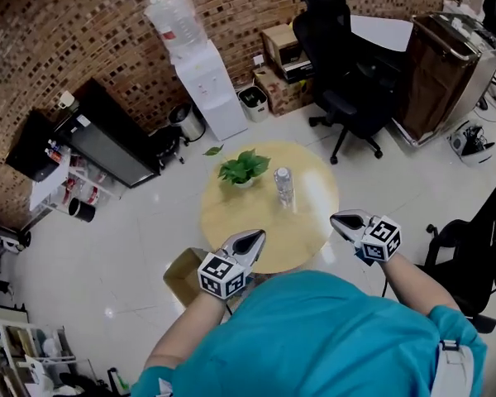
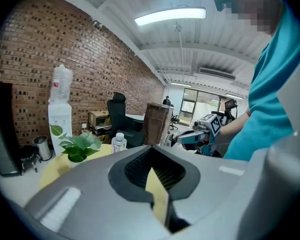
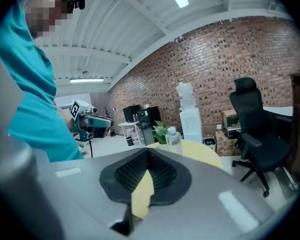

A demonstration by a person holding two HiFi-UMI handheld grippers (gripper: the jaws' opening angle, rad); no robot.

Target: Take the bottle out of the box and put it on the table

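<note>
A clear plastic bottle (image 1: 283, 185) with a white cap stands upright on the round yellow table (image 1: 306, 230), next to a potted green plant (image 1: 243, 168). An open cardboard box (image 1: 184, 275) sits on the floor by the table's near left edge. My left gripper (image 1: 250, 241) is held over the table's near rim, shut and with nothing between its pads. My right gripper (image 1: 345, 221) hovers at the table's right rim, also shut and empty. The left gripper view shows the shut gripper (image 2: 151, 154) with the bottle (image 2: 119, 142) beyond it. The right gripper view looks along the shut gripper (image 3: 147, 153) towards the bottle (image 3: 173, 135).
A water dispenser (image 1: 207, 81) stands at the brick wall behind the table. A black office chair (image 1: 347, 73) is at the back right and another chair (image 1: 479, 246) close on my right. A black cabinet (image 1: 107, 139) and small bins (image 1: 188, 122) line the left side.
</note>
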